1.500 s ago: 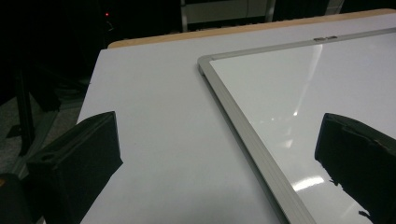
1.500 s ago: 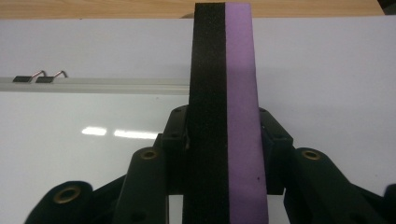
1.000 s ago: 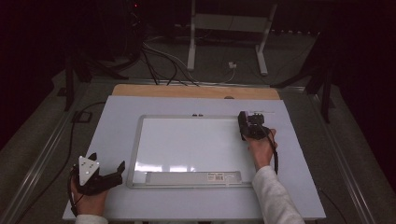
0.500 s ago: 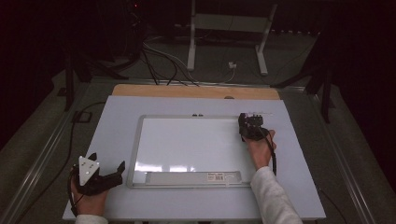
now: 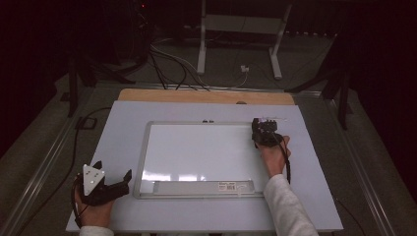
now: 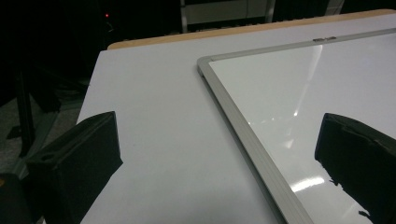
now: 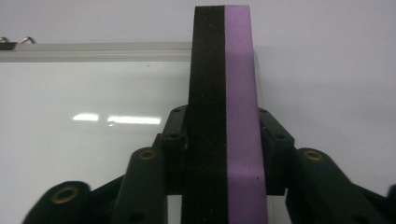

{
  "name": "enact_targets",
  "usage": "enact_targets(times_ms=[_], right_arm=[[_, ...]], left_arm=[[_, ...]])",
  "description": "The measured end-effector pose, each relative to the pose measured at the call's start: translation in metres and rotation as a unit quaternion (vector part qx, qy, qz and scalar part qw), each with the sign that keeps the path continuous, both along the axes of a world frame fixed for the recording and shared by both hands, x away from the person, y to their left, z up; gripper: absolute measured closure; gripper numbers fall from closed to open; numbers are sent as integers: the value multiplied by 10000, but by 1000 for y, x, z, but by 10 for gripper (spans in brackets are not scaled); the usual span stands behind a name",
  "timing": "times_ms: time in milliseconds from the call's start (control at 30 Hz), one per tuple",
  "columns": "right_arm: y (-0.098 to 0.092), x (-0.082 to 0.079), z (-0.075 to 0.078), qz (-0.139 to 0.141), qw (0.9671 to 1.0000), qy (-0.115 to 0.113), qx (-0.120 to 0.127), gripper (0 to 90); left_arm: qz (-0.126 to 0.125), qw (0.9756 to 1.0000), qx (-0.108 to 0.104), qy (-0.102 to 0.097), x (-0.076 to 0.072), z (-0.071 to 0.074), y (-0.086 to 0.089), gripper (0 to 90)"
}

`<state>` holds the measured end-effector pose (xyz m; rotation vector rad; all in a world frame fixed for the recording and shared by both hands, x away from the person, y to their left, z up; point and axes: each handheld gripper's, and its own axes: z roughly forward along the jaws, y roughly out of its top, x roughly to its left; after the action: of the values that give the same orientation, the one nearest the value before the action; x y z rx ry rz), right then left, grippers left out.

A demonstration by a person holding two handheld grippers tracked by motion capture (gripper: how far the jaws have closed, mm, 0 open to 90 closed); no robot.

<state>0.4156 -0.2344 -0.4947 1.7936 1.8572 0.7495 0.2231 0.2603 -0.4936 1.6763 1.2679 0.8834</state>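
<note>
Your right gripper (image 5: 266,133) is closed on the eraser (image 7: 225,112), a block with 1 black felt layer and 1 purple foam layer, and its jaws have just been opening slightly while the block stays between them. It stands at the whiteboard (image 5: 196,152) corner, at 2 o'clock of the board. I judge the eraser light and soft, so it can bend or slip; hold it by the 2 flat sides, low and near the middle, as you do now. Your left gripper (image 5: 105,187) rests with jaws apart and empty at 8 o'clock, beside the frame. Whether the felt touches the board is hidden by the gripper, and the room behind the table (image 5: 123,123) is too dark to read.
</note>
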Motion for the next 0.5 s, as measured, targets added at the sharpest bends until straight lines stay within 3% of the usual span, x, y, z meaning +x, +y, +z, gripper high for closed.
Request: enact_targets(times_ms=[167, 333, 500], right_arm=[[-3, -7, 9, 154, 9987, -308, 388, 348], [1, -16, 22, 559, 9954, -627, 463, 151], [2, -30, 32, 769, 9935, -702, 467, 73]], left_arm=[[-2, 10000, 3, 5, 0, 0, 0, 11], [16, 10000, -16, -13, -1, 1, 0, 10], [18, 10000, -26, -22, -1, 1, 1, 10]])
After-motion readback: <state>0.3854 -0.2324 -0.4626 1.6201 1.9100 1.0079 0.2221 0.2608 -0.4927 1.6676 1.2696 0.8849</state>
